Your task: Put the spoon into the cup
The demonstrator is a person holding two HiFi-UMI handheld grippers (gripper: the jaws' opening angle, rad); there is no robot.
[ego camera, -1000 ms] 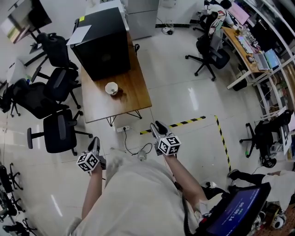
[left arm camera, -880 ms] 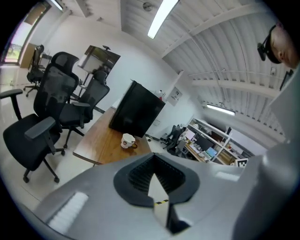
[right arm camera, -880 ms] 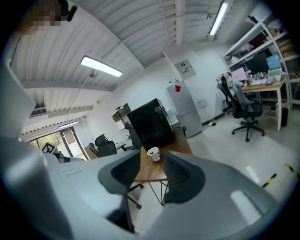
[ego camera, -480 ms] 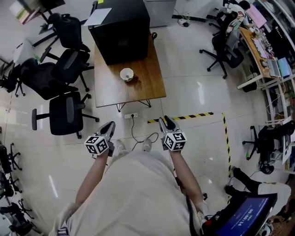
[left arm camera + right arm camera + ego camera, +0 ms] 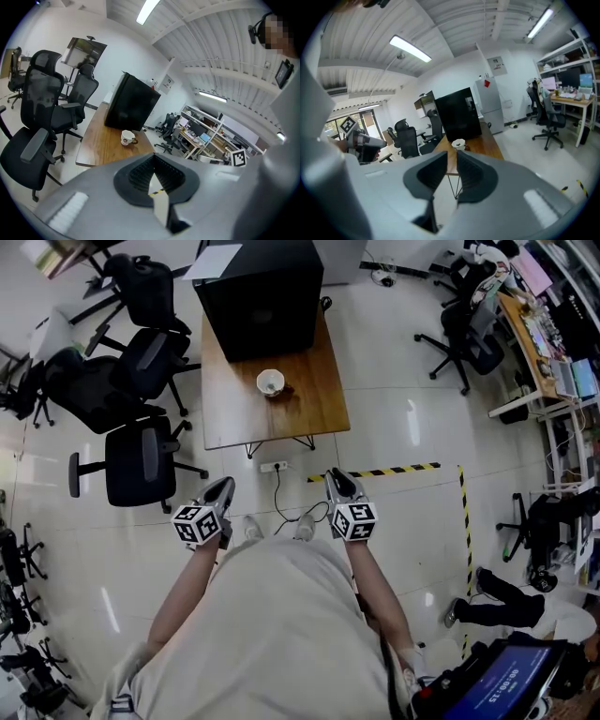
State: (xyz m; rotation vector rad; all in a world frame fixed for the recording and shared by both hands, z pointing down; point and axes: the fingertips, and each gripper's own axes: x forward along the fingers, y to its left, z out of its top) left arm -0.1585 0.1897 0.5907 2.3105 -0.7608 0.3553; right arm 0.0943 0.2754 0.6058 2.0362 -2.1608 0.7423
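Between the jaws of the right gripper [image 5: 452, 154] nothing is held. The jaws have just been closing and now stand together, with only a thin slit between their ribbed pads. The left gripper [image 5: 154, 159] is also closed and empty, its jaw tips meeting above a small triangular gap.

Both grippers are held out in front of the person [image 5: 272, 634], level with each other and well apart. They hang over the glossy white floor [image 5: 394, 418] and point toward a wooden table [image 5: 234, 418]. A power strip [image 5: 274, 466] lies on the floor just beyond them, near the table's front edge. To the right of it, yellow-and-black tape [image 5: 394, 470] marks the floor.

The cup [image 5: 270, 382] is white and stands upright near the middle of the table, well apart from both grippers. A small dark shape touches the cup's right side. It is too small to tell whether this is the spoon or the cup's handle.

Behind the cup, a large black box [image 5: 262, 292] fills the far end of the table. Black office chairs [image 5: 141, 465] stand along the table's left side.
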